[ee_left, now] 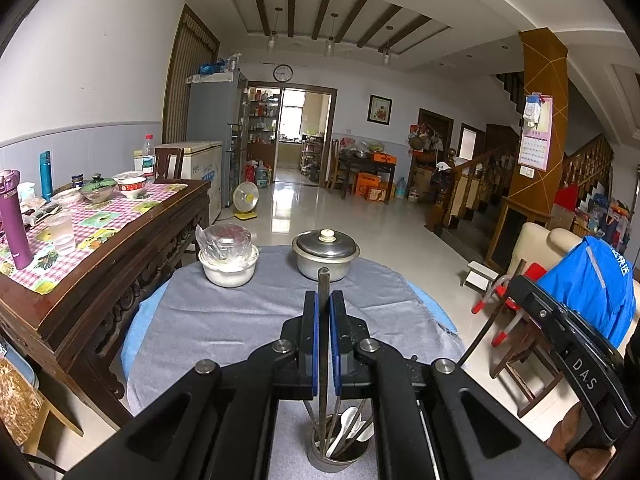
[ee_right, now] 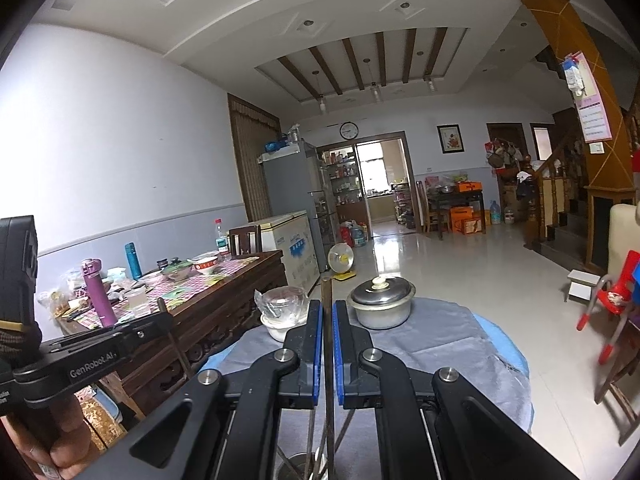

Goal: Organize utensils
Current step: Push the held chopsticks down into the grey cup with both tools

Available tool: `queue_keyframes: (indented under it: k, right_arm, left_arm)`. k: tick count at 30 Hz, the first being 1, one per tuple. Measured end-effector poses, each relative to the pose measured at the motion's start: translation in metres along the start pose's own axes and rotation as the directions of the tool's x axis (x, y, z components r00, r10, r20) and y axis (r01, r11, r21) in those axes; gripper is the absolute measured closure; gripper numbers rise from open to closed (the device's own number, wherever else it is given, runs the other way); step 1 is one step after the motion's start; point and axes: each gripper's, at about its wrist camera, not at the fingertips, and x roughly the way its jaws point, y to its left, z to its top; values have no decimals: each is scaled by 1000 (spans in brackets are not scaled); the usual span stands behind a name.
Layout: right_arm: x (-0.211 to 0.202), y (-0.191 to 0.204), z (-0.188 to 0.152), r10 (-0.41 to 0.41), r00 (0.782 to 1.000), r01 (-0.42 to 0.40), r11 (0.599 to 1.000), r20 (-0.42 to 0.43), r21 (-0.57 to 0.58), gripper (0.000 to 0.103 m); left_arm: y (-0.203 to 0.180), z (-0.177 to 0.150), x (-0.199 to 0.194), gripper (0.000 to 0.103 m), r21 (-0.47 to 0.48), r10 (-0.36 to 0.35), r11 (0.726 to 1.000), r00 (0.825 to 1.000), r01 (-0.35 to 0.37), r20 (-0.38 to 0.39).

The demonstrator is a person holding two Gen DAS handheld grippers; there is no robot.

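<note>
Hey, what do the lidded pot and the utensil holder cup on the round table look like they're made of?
Lidded pot: looks like dull grey aluminium or steel with a matte, worn sheen; its knob looks cream, maybe ceramic or plastic. Utensil holder cup: apparently brushed metal, grey with a soft reflective rim.

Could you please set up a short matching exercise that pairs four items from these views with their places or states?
Items:
1. metal pot
2. white bowl
3. utensil cup
4. purple flask

Places or states:
A. on the checkered cloth
B. holds white spoons
C. lid with a pale knob
D. holds a plastic-wrapped container

Pairs: 1-C, 2-D, 3-B, 4-A
</note>
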Motion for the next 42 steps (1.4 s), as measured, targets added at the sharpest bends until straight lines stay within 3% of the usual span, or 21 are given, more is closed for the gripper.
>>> queue_keyframes:
  k: [42]
  right_arm:
    - [40,9,-18,42,997,-40,999,-68,23,97]
  left_arm:
    - [9,-7,8,98,-26,-5,1000,1000,5,-18]
